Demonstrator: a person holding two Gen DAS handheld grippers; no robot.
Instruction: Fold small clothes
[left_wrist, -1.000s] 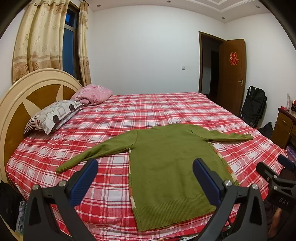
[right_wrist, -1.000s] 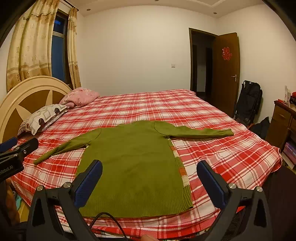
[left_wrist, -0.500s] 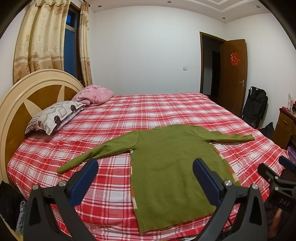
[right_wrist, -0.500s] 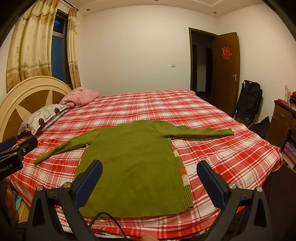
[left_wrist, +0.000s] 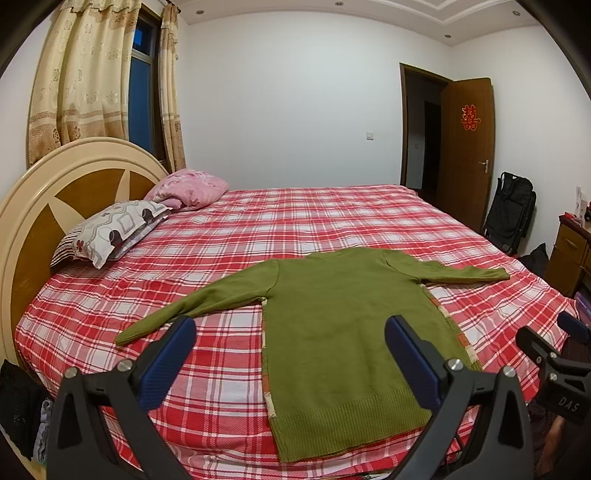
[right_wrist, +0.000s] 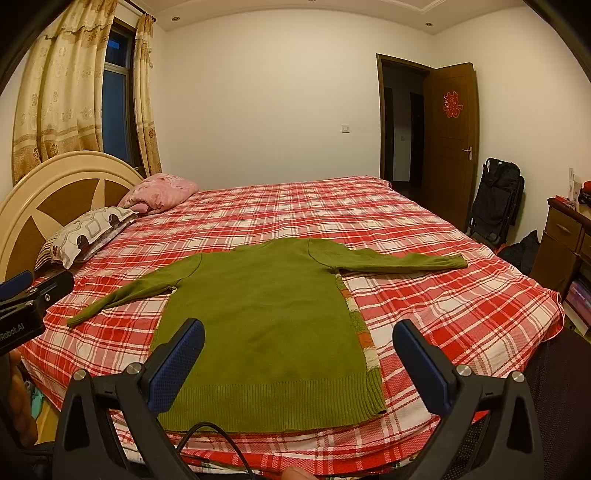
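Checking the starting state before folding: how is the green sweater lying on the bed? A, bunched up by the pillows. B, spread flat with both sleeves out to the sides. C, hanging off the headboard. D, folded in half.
B: the green sweater lies flat on the plaid bedspread, one sleeve stretched to each side.

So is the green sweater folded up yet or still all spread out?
Spread out. The green sweater lies flat on the checked bed, both sleeves stretched out sideways, nothing folded over. Neither hand-held gripper touches it.
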